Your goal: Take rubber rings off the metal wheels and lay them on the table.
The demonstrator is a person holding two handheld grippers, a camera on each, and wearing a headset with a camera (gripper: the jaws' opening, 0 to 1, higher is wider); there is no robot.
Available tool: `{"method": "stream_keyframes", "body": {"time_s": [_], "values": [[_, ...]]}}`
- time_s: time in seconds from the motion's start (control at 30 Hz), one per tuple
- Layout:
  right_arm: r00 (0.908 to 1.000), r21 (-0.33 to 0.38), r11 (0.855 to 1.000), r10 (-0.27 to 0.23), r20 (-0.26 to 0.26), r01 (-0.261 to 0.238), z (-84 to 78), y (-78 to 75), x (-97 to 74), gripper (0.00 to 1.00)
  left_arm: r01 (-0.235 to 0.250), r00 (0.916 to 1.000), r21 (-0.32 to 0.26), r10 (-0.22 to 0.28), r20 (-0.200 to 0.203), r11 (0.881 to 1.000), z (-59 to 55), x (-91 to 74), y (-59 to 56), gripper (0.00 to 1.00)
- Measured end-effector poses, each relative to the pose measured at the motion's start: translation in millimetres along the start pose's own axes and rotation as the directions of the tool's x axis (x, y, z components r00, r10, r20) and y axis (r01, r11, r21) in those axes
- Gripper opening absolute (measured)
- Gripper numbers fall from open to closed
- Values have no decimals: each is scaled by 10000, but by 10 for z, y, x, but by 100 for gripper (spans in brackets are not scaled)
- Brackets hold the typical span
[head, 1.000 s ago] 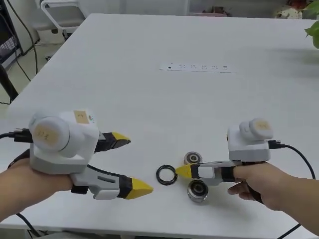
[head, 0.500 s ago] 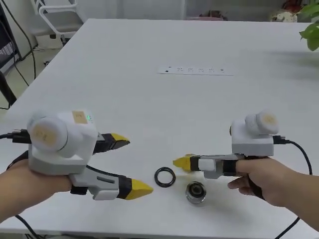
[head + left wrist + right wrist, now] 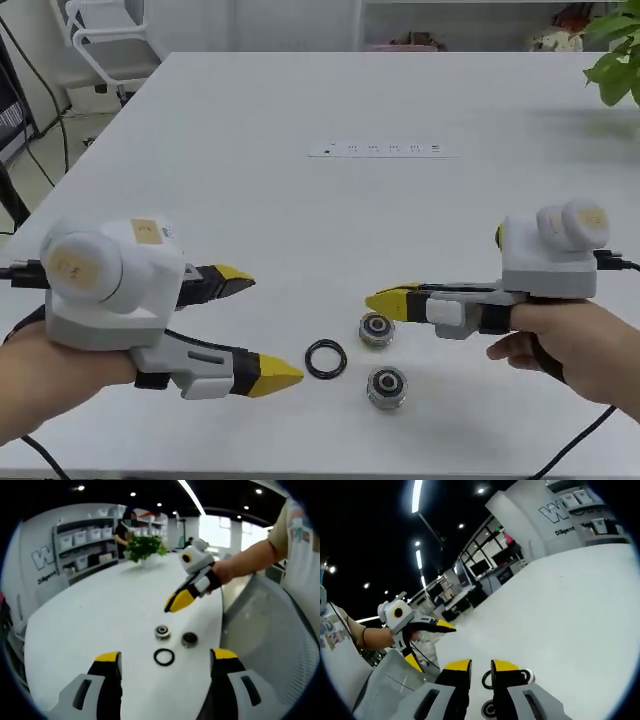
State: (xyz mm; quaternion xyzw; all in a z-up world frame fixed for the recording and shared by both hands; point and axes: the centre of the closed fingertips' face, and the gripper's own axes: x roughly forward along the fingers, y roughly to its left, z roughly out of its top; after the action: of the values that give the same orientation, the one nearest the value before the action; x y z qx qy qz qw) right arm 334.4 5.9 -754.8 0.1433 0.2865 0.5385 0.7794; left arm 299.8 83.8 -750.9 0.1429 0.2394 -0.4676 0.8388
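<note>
The left hand-held gripper (image 3: 262, 324) sits at the near left of the counter (image 3: 300, 210), pointing right. The person's left hand (image 3: 45, 375) grips it from behind and below, wrist low near the counter's edge. Its yellow-tipped jaws are spread wide with nothing between them. In the left gripper view the rubber ring (image 3: 164, 657) lies just ahead of the gap between the two tips.

That ring is black and lies flat on the counter, loose, just left of the two metal wheels. The farther wheel (image 3: 376, 328) looks bare and silvery with a dark centre. The nearer wheel (image 3: 387, 385) looks darker around its rim. The two wheels stand near each other but apart.

The right hand-held gripper (image 3: 376, 300) points left, held roughly level above the counter by the right hand (image 3: 560, 345), which wraps the handle with a cable trailing behind. Its jaws are drawn nearly together, a thin slit showing between them in the right gripper view, and they hold nothing. Its tip hovers just beyond the farther wheel, apart from the ring.

A white power strip (image 3: 382, 150) lies farther back on the counter.
</note>
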Motion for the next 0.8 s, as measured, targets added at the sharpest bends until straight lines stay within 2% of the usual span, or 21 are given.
{"method": "stream_keyframes", "body": {"time_s": [0.23, 0.37, 0.5, 0.7, 0.8], "values": [[9999, -680, 9976, -112, 84, 117, 55, 91, -197, 18, -41, 9998, -8, 41, 173, 10000, 80, -60, -44, 74], [9993, -1094, 9934, -316, 217, 338, 72, 108, -325, 23, -79, 9997, 25, 78, 234, 10000, 112, -113, -59, 74], [9982, -1576, 9857, -594, 118, 605, 24, 99, -443, 27, -189, 9993, -14, 190, 321, 9998, 126, -173, -54, 74], [9972, -2036, 9762, -741, 105, 747, -49, 126, -574, 38, -273, 9990, -90, 276, 352, 9996, 121, -228, -79, 75], [9955, -2459, 9648, -944, 76, 934, -92, 127, -642, 42, -300, 9988, -123, 304, 387, 9995, 119, -258, -107, 75]]}}
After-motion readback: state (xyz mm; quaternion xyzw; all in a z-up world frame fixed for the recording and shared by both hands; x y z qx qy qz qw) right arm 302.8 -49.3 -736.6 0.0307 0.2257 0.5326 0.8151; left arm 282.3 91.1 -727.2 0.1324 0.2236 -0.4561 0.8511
